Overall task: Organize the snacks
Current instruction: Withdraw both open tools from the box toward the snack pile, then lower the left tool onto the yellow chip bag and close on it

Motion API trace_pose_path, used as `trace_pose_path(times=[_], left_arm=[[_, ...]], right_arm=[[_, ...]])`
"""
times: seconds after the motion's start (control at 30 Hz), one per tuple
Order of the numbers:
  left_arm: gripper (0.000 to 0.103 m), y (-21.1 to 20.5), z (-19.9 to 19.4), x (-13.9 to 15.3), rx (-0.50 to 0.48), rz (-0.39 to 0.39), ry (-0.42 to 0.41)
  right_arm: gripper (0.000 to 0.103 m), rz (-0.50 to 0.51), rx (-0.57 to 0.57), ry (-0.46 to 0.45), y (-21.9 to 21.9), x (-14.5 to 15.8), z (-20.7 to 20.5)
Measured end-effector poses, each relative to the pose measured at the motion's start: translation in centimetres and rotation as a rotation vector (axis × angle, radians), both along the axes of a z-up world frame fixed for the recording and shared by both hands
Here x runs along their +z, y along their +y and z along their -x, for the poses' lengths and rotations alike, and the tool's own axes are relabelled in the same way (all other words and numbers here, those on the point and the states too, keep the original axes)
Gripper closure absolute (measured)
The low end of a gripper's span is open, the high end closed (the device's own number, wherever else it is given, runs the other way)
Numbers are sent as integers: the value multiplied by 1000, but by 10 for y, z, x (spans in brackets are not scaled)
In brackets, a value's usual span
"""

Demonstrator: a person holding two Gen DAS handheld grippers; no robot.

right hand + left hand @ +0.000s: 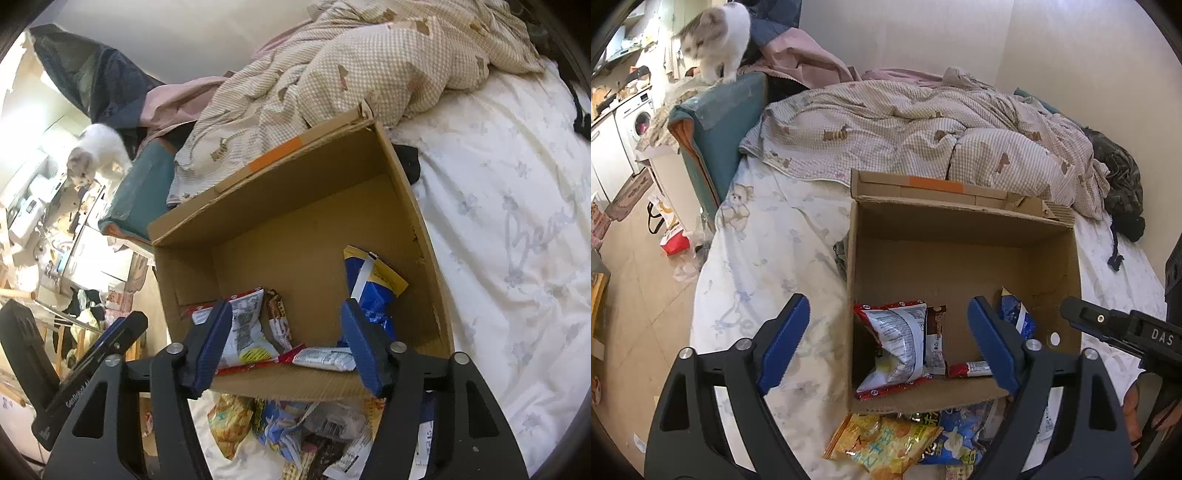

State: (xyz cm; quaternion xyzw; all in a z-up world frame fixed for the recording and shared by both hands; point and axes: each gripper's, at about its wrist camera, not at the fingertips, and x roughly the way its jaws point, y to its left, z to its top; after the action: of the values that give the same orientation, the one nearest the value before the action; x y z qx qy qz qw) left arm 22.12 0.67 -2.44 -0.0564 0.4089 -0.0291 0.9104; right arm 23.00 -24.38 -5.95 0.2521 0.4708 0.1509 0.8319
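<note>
An open cardboard box stands on the bed. Inside lie a red and white bag, a brown bar, a small red and white packet and a blue bag. A pile of loose snacks lies before the box, with a yellow bag and a blue one. My left gripper is open and empty above the box's near left corner. My right gripper is open and empty over the box's near wall.
A checked duvet is bunched behind the box. A cat stands on a teal cushion at the bed's left end. The floor on the left holds bags and clutter. A dark garment lies at far right.
</note>
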Motion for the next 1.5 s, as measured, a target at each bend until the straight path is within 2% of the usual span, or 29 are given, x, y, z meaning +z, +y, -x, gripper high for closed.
trace_pose_path(times=[0.07,0.27,0.53,0.67,0.8,0.93,1.03,1.17,1.37,1.5], left_arm=[[6,2,6,5,1,-1,-11],[5,6,24,16,-15,-16,-21],[5,22,48,8,8,-9,54],[5,33,58,1,34,23,101],[5,37,66,-13,58,33,169],[5,30,67,-35,28,39,259],[5,22,62,-62,16,45,363],[5,23,51,-98,93,139,473],[5,21,35,-136,164,234,565],[5,20,37,-151,206,215,586]], right_arm=[[35,-4,0,-8,-1,5,10],[33,1,-6,-19,-6,14,30],[33,-17,-20,13,-10,12,61],[33,-21,-13,24,-10,11,79],[33,-38,-12,48,-12,7,94],[33,-49,-24,71,-15,1,106],[33,-52,-39,85,-20,-2,110],[33,-42,-68,98,-30,-8,111],[33,-41,-114,123,-45,-15,114],[33,-57,-139,136,-52,-18,113]])
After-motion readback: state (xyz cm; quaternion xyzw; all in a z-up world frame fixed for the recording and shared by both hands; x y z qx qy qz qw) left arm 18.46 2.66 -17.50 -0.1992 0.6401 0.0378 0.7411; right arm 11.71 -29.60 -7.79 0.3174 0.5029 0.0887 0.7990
